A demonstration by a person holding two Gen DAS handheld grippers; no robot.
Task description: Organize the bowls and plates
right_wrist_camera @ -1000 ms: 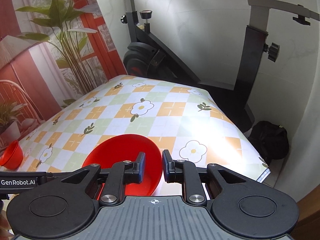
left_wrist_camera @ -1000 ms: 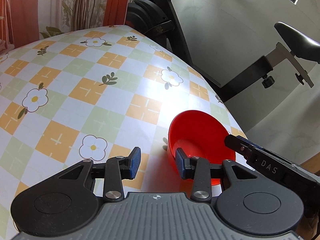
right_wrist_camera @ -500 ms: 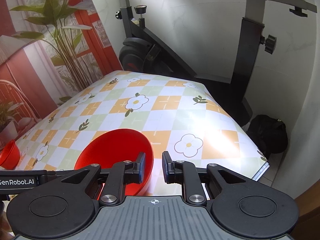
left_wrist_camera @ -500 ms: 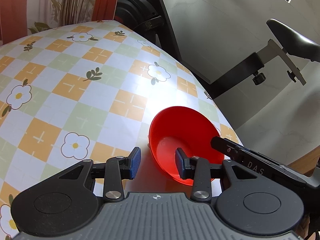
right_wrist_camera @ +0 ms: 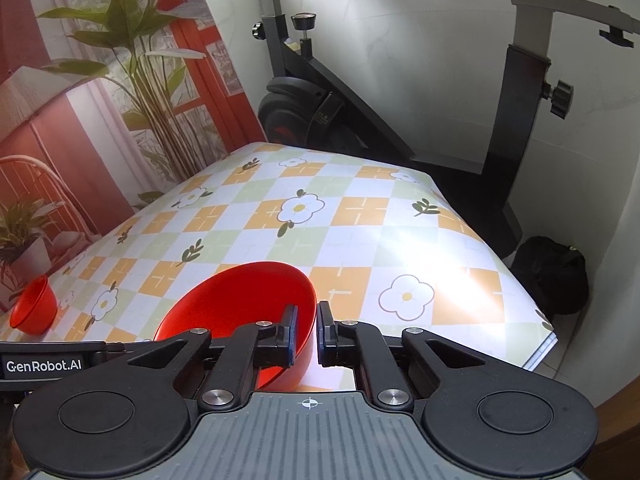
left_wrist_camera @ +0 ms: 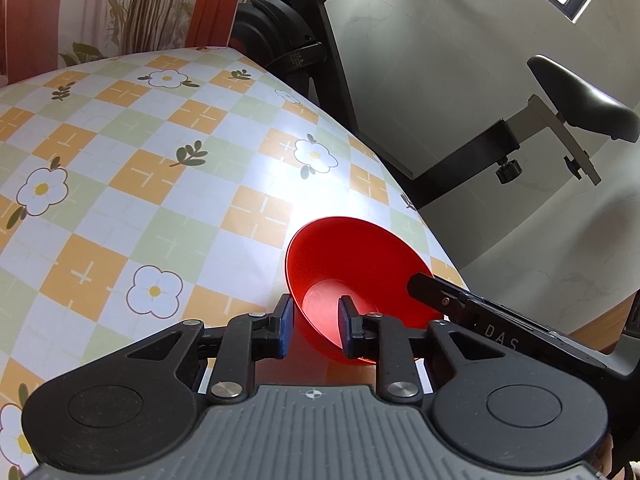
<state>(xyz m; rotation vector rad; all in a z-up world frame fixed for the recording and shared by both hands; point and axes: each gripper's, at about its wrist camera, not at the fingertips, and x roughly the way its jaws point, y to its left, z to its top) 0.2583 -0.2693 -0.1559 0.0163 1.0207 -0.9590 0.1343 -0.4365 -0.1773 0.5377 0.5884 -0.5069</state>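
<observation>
A table (right_wrist_camera: 360, 216) with a checked cloth of orange, green and white squares and daisy prints fills most of both views. Behind its far edge stands a black exercise bike (right_wrist_camera: 320, 92) against a pale wall, its saddle (left_wrist_camera: 580, 96) showing in the left view, and a backdrop (right_wrist_camera: 60, 112) printed with plants and a red window frame hangs to the left. A black bag (right_wrist_camera: 552, 276) lies on the floor by the table's right corner.

Near the table's front right edge is a large red bowl (left_wrist_camera: 352, 272), tipped so that its opening faces away from the left camera. The right gripper (right_wrist_camera: 306, 334) clasps its rim — the left finger sits inside the bowl, the right finger outside, with only the wall between the pads. The left gripper (left_wrist_camera: 314, 326) straddles the opposite rim at a narrow-to-medium gap: one blue pad (left_wrist_camera: 286, 326) lies just outside the wall and the other inside. Whether those pads press the wall is hard to judge, as a sliver of gap seems to remain.

A smaller red bowl (right_wrist_camera: 34, 310) stands upright at the far left of the table — well apart from the large one, near a potted plant printed on the backdrop
</observation>
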